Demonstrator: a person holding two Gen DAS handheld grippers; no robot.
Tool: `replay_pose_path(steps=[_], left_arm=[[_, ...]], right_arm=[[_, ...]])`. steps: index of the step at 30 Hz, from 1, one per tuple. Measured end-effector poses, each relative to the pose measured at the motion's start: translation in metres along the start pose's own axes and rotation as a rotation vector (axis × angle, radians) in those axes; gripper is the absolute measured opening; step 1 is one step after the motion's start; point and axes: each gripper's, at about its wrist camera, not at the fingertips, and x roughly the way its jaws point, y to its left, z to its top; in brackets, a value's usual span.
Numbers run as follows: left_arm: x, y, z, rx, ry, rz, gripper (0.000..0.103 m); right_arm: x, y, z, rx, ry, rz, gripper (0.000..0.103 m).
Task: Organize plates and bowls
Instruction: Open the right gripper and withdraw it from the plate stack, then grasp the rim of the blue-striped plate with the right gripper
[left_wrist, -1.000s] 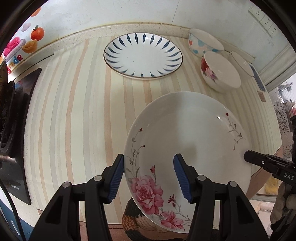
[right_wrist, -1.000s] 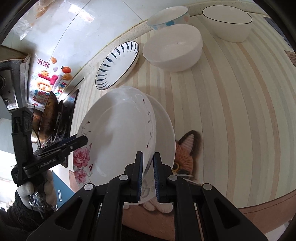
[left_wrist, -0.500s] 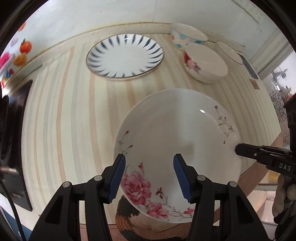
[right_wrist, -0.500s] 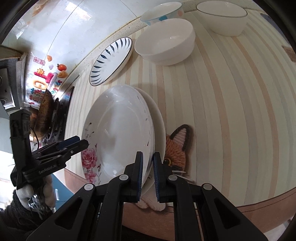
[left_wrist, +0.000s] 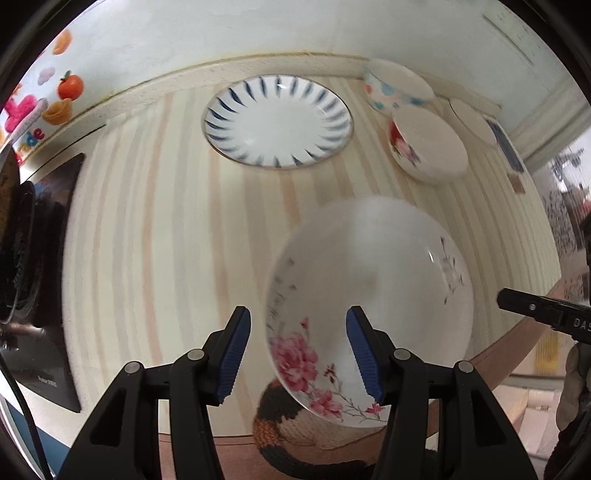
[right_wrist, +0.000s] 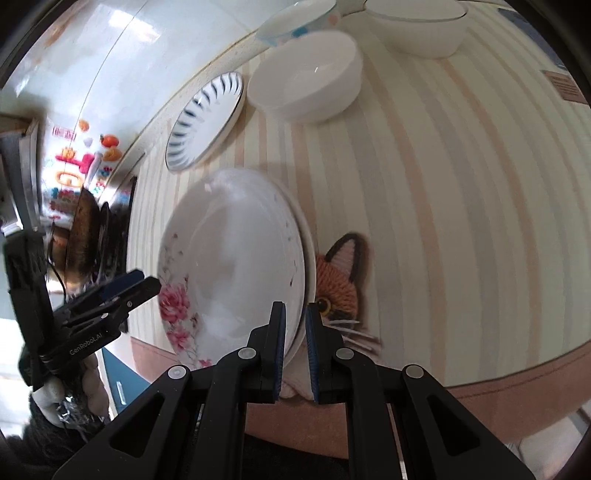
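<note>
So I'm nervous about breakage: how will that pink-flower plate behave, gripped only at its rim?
The pink-flower plate looks like glazed ceramic, so probably rigid but slippery and chip-prone. The right gripper pinches just one edge, so it may sag or pivot. The open left gripper gives no support.

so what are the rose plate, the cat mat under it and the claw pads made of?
Rose plate: probably glazed ceramic or porcelain; glossy white with sharp highlights and a printed flower.
Cat mat: looks knitted or crocheted yarn; visible stitch texture, matte.
Right claw pads: likely ribbed blue rubber or soft plastic, on black plastic fingers.
</note>
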Motion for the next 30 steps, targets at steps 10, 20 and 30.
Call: replay_pose_path(steps=[10,20,30], left_arm=[[0.012,0.081,0.124,-0.126,0.003,0.061,0.052],[0.111,0.116,0.187,-0.177,0.173,-0.018,0.052],[0.136,0.104,0.197,-0.137,0.161,-0.101,0.027]], right_arm=[[-0.025,0.091,0.119,-0.112,-0.066,0.01,0.037],[0.077,0.129,0.252,-0.134,0.008,-0.184,0.037],[0.13,0.109,0.278,-0.158,0.094,-0.285,0.019]])
